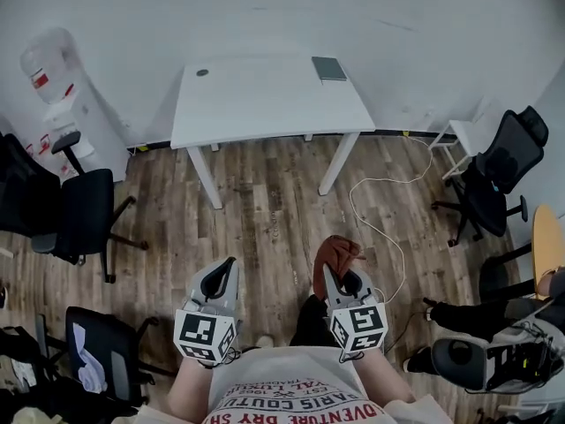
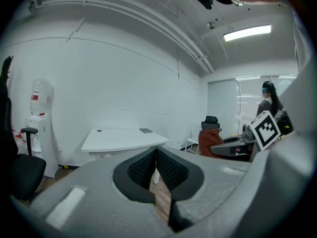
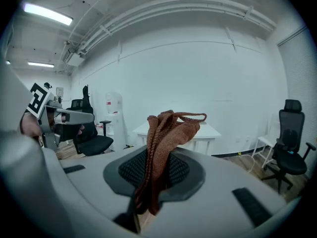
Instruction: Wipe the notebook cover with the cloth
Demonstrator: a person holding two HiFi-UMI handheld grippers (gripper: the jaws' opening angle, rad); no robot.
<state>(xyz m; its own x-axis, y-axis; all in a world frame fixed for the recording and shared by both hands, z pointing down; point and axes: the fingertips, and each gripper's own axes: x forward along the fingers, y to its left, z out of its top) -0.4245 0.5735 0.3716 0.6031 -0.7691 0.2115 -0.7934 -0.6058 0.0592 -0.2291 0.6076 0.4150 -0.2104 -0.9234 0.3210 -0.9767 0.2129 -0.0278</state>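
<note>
Cloth (image 3: 166, 133) pinched in my R gripper (image 1: 341, 278), maybe only by an edge; L gripper (image 1: 222, 278) pressed together, empty. Notebook (image 1: 329, 68) sits well off on table (image 1: 256, 104), so cloth could slip out en route.

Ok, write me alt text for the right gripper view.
The right gripper holds a rust-brown knitted cloth clamped between its jaws, the fabric standing up above them. Beyond it a white table stands by a white wall, with a water dispenser to the left and a black office chair to the right.
</note>
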